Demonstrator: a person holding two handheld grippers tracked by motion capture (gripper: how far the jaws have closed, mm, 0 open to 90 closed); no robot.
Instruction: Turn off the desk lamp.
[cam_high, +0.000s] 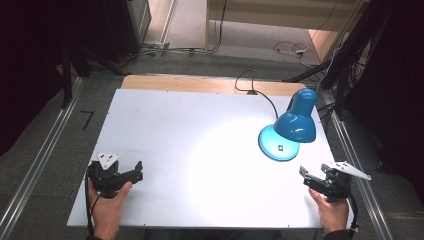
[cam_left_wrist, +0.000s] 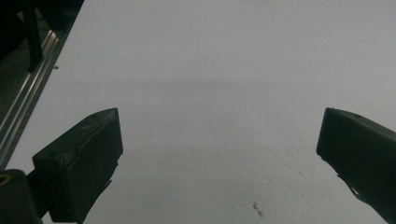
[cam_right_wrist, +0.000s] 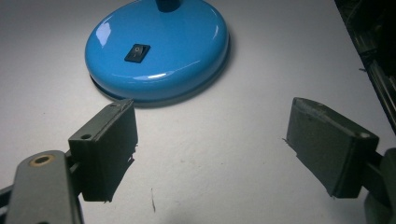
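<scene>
Both hands low at the near edge, grippers apart

Left gripper (cam_high: 131, 172) and right gripper (cam_high: 308, 176) are held with jaws spread wide, gripping nothing, angled inward.

env: lab / recording rig | evidence: white table (cam_high: 165, 130) framed by aluminium rails (cam_high: 35, 170), black curtains (cam_high: 30, 60) around, loose cables (cam_high: 290, 48) across grey carpet floor (cam_high: 200, 62)
</scene>
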